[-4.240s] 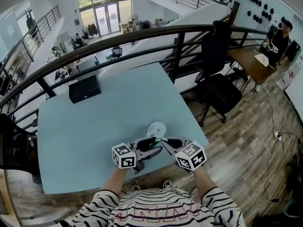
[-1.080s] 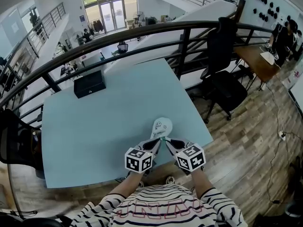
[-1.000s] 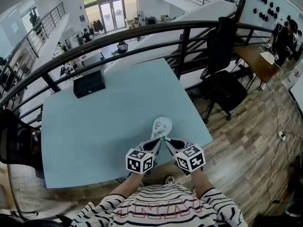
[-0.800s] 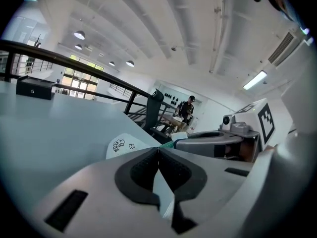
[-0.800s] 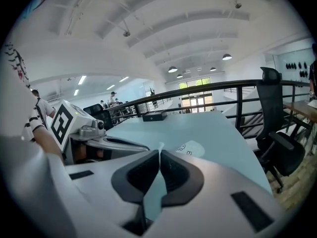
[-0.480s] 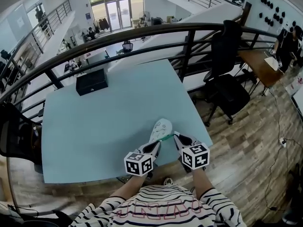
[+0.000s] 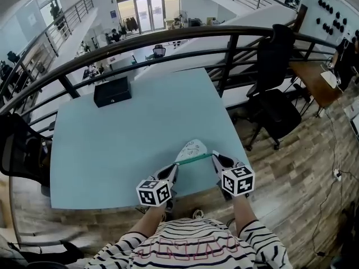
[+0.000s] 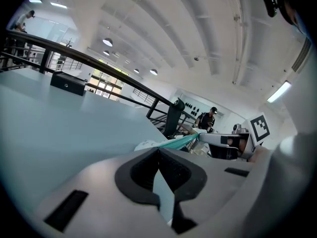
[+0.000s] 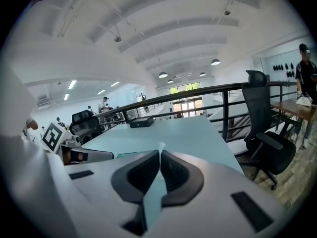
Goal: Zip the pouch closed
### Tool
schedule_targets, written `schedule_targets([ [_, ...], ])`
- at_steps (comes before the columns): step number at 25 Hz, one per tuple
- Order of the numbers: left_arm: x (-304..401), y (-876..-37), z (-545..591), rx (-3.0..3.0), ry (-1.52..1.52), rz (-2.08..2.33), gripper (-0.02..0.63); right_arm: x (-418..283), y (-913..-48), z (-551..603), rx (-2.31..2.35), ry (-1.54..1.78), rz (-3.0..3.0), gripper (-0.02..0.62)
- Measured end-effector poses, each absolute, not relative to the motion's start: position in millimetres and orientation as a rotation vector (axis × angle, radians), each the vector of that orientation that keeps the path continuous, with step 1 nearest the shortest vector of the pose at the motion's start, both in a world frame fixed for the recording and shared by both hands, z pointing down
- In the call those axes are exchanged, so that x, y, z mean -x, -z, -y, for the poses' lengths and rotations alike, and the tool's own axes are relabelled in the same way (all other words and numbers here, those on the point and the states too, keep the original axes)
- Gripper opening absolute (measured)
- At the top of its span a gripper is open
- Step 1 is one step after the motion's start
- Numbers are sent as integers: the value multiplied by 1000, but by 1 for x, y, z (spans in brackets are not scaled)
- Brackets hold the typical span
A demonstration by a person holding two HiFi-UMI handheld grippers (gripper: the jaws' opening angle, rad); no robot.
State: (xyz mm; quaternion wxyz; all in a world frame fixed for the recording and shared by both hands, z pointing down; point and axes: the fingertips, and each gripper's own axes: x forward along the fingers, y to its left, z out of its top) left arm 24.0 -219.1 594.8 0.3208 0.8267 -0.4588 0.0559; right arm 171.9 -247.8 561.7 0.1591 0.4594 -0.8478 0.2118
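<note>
The left tongs (image 7: 174, 167) are pinching shut on one end of the teal zip (image 7: 194, 160) and the right tongs (image 7: 213, 157) are clamping the other, stretching it taut between them. The white pouch (image 7: 194, 148) is lying just beyond both tips on the worktop (image 7: 123, 133); zipping looks underway, but how much gap is remaining I cannot tell.

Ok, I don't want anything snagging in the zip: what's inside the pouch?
Nothing inside shows. The pouch has white printed fabric and a green zipper edge, held taut between the left gripper and right gripper, and these cover its interior in every view.
</note>
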Motion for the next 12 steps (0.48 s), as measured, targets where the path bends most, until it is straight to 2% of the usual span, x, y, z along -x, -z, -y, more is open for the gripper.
schedule_targets([
  [12, -9, -591, 232, -2201, -195, 1277, 25, -168, -573, 247, -1295, -683, 2442, 35],
])
